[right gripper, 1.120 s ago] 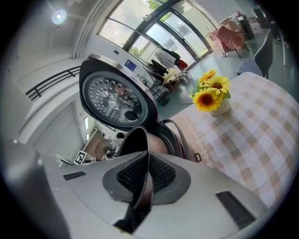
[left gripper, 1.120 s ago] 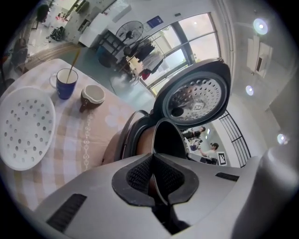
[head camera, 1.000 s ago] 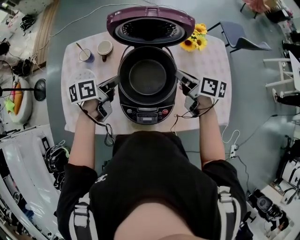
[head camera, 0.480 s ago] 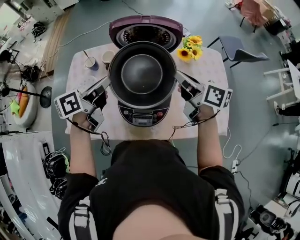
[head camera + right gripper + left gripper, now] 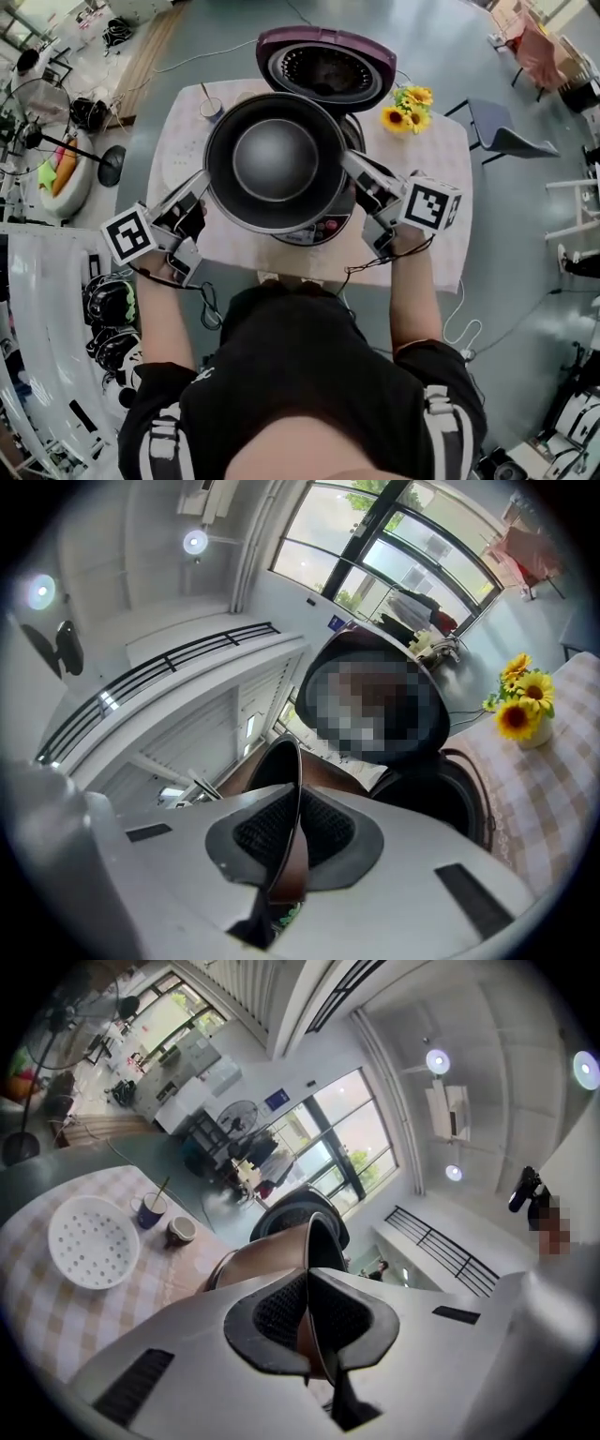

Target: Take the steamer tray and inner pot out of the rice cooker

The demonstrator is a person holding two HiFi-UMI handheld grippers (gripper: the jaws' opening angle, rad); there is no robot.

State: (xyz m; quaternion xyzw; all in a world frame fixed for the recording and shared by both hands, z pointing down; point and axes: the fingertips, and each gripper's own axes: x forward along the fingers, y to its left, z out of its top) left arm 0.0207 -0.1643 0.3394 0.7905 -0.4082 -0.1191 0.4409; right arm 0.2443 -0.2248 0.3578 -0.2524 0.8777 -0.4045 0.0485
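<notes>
The dark metal inner pot (image 5: 275, 161) hangs in the air above the rice cooker (image 5: 319, 230), whose purple lid (image 5: 328, 66) stands open behind it. My left gripper (image 5: 204, 183) is shut on the pot's left rim and my right gripper (image 5: 349, 167) is shut on its right rim. In the left gripper view the pads (image 5: 281, 1309) pinch the thin rim of the pot (image 5: 272, 1260). The right gripper view shows the same grip (image 5: 292, 841) on the rim (image 5: 284, 761). The white perforated steamer tray (image 5: 92, 1241) lies on the checked tablecloth to the left.
A blue mug with a spoon (image 5: 150, 1211) and a brown cup (image 5: 178, 1231) stand behind the tray. Sunflowers (image 5: 408, 108) sit at the table's back right corner. A grey chair (image 5: 502, 141) stands to the right of the table, and a cable hangs off the front edge.
Both grippers have risen with the inner pot, which has come up out of the rice cooker and now hangs above it, slightly to the left.
</notes>
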